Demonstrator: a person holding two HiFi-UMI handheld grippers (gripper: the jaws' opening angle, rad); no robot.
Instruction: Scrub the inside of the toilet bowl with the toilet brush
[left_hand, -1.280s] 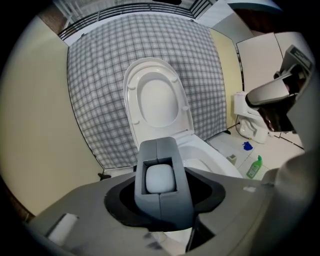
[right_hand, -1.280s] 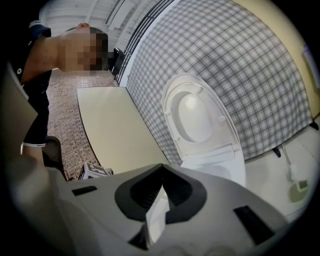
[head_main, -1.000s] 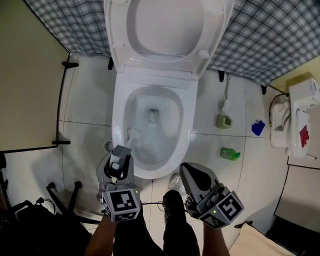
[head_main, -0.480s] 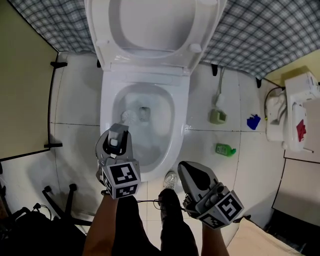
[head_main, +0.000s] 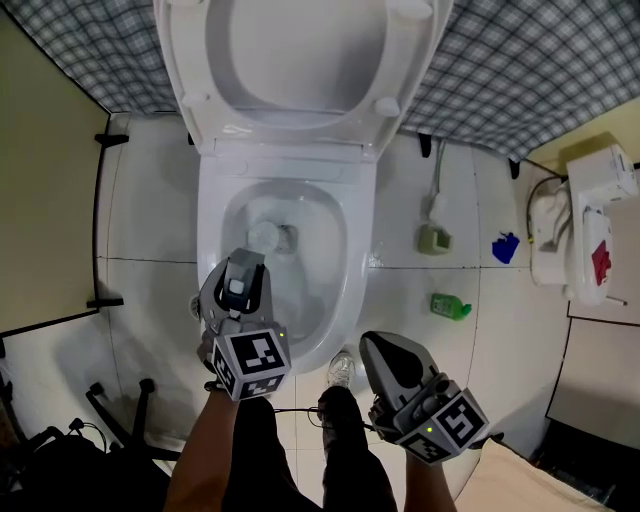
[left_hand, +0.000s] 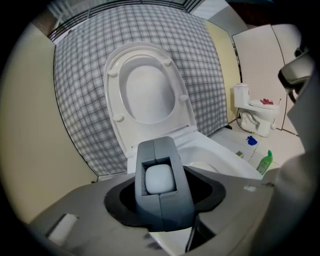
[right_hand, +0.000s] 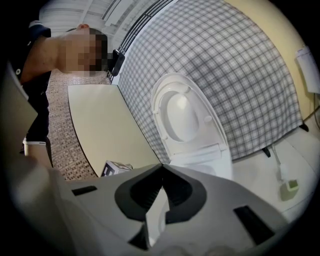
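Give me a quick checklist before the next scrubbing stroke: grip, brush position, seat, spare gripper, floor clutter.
1. Left gripper fingers closed on the toilet brush handle: ok.
2. Brush head down inside the toilet bowl, beside the drain: ok.
3. Seat and lid raised, out of the stroke's path: ok.
4. Right gripper shut, empty, held off the bowl: ok.
5. Green bottle on the floor tiles, apart from the bowl: ok.
6. Bristles actually pressing on the porcelain: cannot tell.
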